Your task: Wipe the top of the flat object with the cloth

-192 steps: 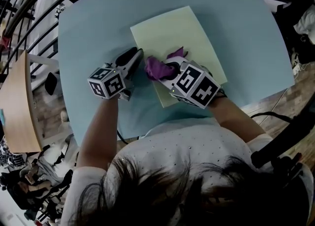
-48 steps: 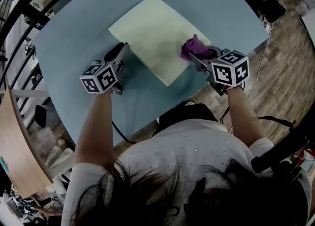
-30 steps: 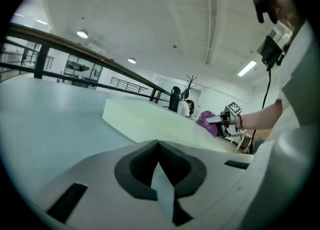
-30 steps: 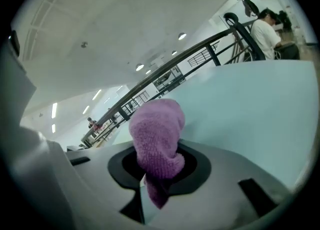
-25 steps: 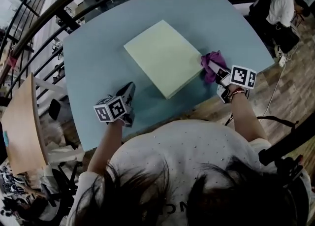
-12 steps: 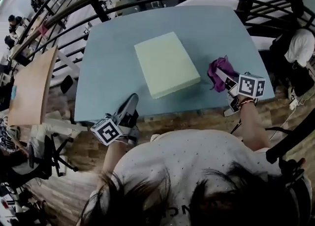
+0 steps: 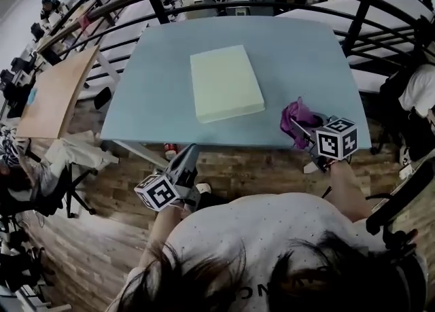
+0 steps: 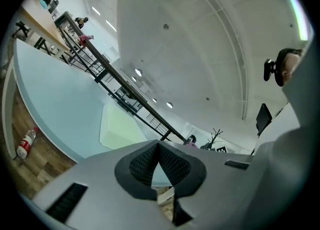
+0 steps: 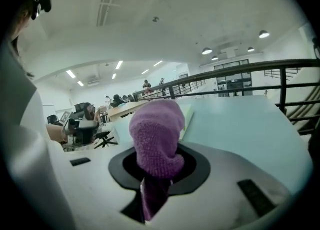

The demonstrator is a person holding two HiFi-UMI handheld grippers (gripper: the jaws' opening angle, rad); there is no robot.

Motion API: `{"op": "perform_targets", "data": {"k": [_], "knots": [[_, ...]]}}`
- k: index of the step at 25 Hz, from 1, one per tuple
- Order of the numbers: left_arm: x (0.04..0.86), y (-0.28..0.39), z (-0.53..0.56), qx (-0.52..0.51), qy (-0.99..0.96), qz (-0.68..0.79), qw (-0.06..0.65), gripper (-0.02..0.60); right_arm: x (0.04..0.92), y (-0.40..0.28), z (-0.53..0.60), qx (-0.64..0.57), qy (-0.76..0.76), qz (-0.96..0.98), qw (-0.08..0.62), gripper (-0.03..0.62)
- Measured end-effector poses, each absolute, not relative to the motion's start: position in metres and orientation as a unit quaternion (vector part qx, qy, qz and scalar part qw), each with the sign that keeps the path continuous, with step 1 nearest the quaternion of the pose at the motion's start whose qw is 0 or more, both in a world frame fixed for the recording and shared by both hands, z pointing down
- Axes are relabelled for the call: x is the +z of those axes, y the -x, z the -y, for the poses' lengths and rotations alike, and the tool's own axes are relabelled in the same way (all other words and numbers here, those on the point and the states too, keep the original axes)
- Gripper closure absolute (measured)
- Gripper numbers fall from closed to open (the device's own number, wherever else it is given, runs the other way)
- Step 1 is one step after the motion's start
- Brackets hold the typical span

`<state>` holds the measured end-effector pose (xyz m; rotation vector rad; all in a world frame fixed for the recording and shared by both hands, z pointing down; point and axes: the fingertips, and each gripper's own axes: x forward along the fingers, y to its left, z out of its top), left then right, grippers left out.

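The right gripper (image 7: pixel 302 129) has its fingers clamped on the purple cloth (image 9: pixel 156 134), which bunches up out of their tips above the near right corner of the blue tabletop (image 7: pixel 299 52). The pale yellow flat object (image 7: pixel 225 83) lies flat on the tabletop, ahead of those fingers and to their left, well apart from the cloth. The left gripper (image 7: pixel 189 151) has its fingers pressed together with nothing between them; it hangs off the tabletop's near edge above the wooden floor (image 7: pixel 258 168), with the flat object ahead of its fingers
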<state>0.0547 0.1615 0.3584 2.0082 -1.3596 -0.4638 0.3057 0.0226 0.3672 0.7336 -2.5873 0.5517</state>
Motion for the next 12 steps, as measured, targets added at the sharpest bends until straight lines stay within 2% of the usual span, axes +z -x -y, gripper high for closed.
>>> {"op": "perform_targets", "data": {"k": [4,12], "knots": [[0.341,-0.067,-0.173,-0.141,-0.777,0.525,0.319,0.583,0.374,-0.312,-0.041,0.198,-0.252,0.922,0.219,0.516],[0.334,-0.101,-0.241,-0.142,-0.77,0.549,0.293,0.583,0.371,-0.356,-0.088,0.176,-0.252,0.922,0.235,0.514]]}}
